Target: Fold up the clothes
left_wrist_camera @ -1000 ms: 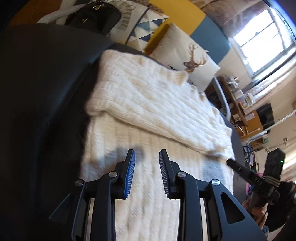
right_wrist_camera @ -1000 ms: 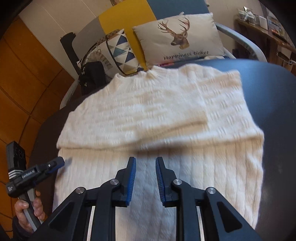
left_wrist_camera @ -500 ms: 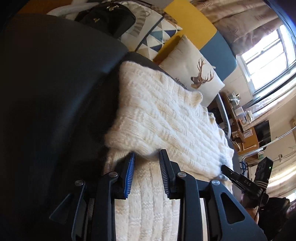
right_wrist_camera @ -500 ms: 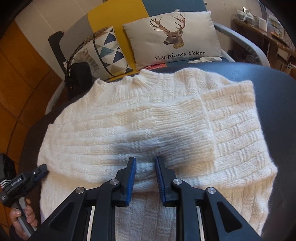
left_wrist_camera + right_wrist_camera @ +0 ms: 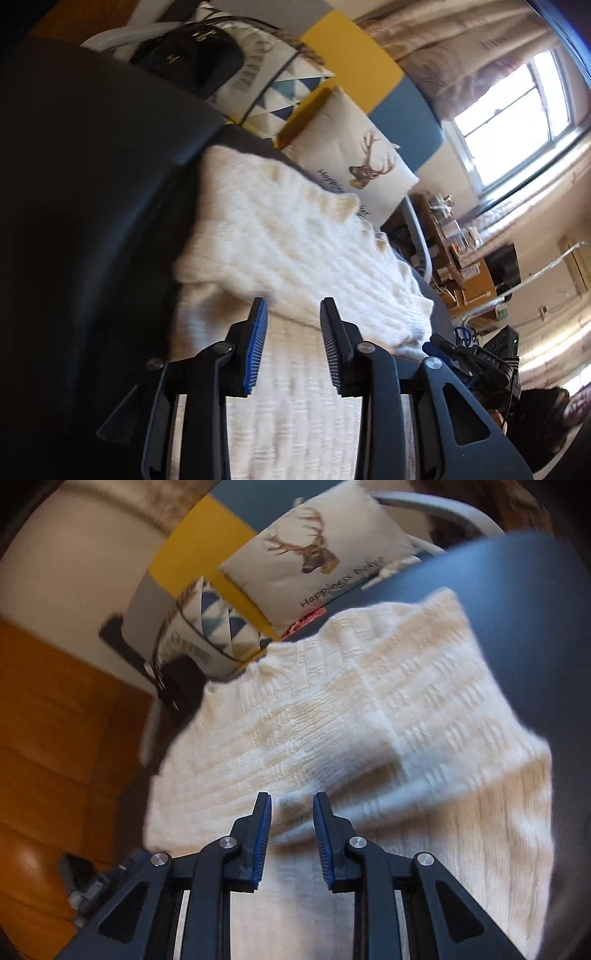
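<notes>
In your left wrist view, the left gripper (image 5: pixel 291 314) has its fingers (image 5: pixel 256 332) apart, grasping nothing, low over the white sweater (image 5: pixel 295 251). The sweater lies on the dark counter (image 5: pixel 92 221), its upper part folded over the lower, the fold edge just beyond the fingertips. The deer pillow (image 5: pixel 354 158) sits past the sweater's far end.

In your right wrist view, the right gripper (image 5: pixel 291 808) is also released, fingers (image 5: pixel 264 827) spread over the sweater (image 5: pixel 351 720) at the fold edge. The deer pillow (image 5: pixel 317 561) lies beyond the sweater's collar.
</notes>
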The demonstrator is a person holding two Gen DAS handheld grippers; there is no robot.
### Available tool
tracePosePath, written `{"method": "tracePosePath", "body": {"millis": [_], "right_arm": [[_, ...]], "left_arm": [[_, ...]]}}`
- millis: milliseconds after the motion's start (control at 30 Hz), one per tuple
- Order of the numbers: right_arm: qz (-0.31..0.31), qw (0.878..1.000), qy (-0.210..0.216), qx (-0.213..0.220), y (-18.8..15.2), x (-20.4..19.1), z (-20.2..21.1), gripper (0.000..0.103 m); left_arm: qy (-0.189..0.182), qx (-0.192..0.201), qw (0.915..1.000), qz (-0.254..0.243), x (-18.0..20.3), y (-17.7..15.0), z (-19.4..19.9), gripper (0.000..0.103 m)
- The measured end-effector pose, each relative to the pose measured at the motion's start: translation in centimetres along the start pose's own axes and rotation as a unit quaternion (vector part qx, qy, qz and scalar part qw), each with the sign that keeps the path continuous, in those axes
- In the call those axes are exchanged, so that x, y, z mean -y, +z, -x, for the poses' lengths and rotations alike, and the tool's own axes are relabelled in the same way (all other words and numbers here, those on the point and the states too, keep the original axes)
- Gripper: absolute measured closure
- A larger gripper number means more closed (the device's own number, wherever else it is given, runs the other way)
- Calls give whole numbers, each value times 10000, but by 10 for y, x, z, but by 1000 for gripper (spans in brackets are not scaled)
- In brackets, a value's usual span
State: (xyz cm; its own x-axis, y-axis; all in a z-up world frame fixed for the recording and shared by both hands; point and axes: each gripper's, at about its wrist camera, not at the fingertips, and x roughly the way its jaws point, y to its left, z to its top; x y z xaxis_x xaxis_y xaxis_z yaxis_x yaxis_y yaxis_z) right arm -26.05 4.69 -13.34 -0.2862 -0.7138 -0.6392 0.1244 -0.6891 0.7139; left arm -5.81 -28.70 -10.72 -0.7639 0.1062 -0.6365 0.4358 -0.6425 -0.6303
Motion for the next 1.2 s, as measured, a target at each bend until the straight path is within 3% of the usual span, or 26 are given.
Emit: {"method": "tracePosePath", "body": {"millis": [67,233,433,533,600,633,700,767,933,1067,1200], "right_arm": [[-460,9985,295,43,1,17,7,78],[-1313,9894,543,283,13,49,11,77],[-1693,9825,724,279,22,61,-7,76],[-1481,9867,596,301,25,55,-18,77],[-1082,9931,310,329,27,46,-22,82],[-872,9952,194,391,27,40,-20,91],[-453,9974,-11,565,28,27,-13,95],[-69,9969,-276,733,28,14,-4,95],[359,9911,-1172,512,25,20,-16,95],[614,9870,-1339,644,25,12,-6,95],[537,9907,-958,808,32,9,9,94]], "left_arm": [[-49,-52,10000,11,4,3,-5,69],[35,-117,9999,-68,8,7,-13,68],[163,-184,9995,-180,12,11,-21,66],[250,-208,9991,-267,13,16,-26,65],[322,-214,9986,-371,15,18,-28,65],[363,-220,9981,-439,17,18,-28,65],[449,-234,9971,-567,19,18,-29,65],[559,-327,9960,-614,16,19,-34,63],[578,-442,9952,-655,15,16,-37,63],[490,-317,9949,-822,25,23,-31,60],[465,-314,9946,-871,31,32,-34,59]]}}
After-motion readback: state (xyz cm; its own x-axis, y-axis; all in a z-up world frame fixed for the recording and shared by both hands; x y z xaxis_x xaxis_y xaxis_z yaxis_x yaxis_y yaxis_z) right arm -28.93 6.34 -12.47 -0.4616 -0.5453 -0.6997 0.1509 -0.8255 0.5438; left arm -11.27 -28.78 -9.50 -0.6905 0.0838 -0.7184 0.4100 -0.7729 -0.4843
